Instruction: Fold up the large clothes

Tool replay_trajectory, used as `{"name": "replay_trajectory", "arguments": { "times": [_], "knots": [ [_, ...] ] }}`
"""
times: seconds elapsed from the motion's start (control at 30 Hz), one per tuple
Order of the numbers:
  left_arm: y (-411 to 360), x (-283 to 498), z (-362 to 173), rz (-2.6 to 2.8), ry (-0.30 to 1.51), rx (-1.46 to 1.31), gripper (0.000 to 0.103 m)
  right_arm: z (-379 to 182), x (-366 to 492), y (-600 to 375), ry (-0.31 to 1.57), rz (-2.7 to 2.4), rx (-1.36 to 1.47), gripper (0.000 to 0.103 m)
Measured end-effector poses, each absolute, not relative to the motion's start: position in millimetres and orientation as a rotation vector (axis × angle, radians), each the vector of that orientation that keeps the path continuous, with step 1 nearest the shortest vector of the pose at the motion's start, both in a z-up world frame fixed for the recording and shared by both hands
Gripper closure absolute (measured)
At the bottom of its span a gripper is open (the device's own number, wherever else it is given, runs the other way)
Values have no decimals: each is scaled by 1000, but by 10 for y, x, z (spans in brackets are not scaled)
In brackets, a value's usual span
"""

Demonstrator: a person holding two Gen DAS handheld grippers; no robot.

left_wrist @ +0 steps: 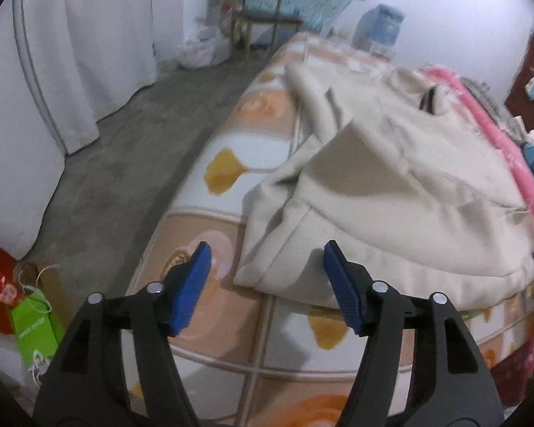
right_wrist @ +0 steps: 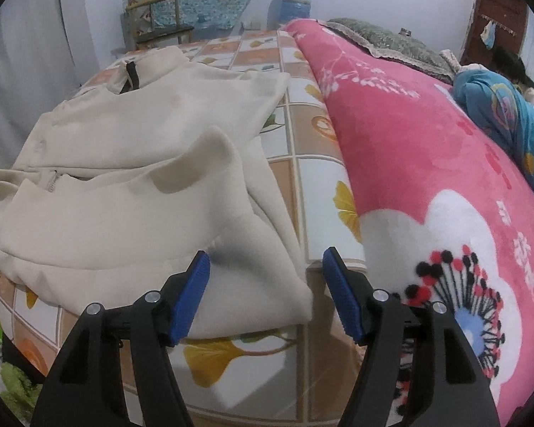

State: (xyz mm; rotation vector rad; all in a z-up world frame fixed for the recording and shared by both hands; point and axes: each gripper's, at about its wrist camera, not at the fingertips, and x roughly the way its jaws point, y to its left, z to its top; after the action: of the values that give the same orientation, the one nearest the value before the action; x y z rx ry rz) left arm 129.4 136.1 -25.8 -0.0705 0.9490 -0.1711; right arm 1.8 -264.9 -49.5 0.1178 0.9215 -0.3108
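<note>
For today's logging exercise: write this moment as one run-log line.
stage: before next grasp | left gripper: open, empty, at garment hem | right gripper: open, empty | cream garment: rumpled, partly folded on bed sheet

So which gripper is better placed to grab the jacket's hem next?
Probably the left. The left gripper is open with the jacket hem corner between its fingers. The right gripper is open too, its corner barely past one finger.

Garment (right_wrist: 124,192) on bed (right_wrist: 302,163), blanket (right_wrist: 427,163) to its right, chair (right_wrist: 160,21) behind.
</note>
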Motion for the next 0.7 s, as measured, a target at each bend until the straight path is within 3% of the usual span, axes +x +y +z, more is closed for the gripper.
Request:
{"name": "replay_trajectory", "arguments": {
  "times": [0.2, 0.27, 0.3, 0.37, 0.53, 0.7],
  "knots": [
    [1252, 1354, -325, -158, 928, -79, 62, -546, 100, -2617, 922, -313, 78, 40],
    [1156, 1333, -347, -132, 903, -10, 73, -572, 129, -2557, 929, -295, 52, 55],
    [1122, 1317, -344, -122, 889, 19, 86, -581, 136, -2536, 929, -297, 47, 57],
    [1045, 1272, -292, -113, 853, 92, 93, -558, 137, -2517, 922, -285, 49, 87],
    [1091, 1072, 85, -137, 770, 127, 94, -241, -10, -2526, 851, -252, 101, 93],
    [1394, 892, 282, -207, 832, 26, 94, -45, -268, -2555, 883, -179, 182, 93]
  ]
}}
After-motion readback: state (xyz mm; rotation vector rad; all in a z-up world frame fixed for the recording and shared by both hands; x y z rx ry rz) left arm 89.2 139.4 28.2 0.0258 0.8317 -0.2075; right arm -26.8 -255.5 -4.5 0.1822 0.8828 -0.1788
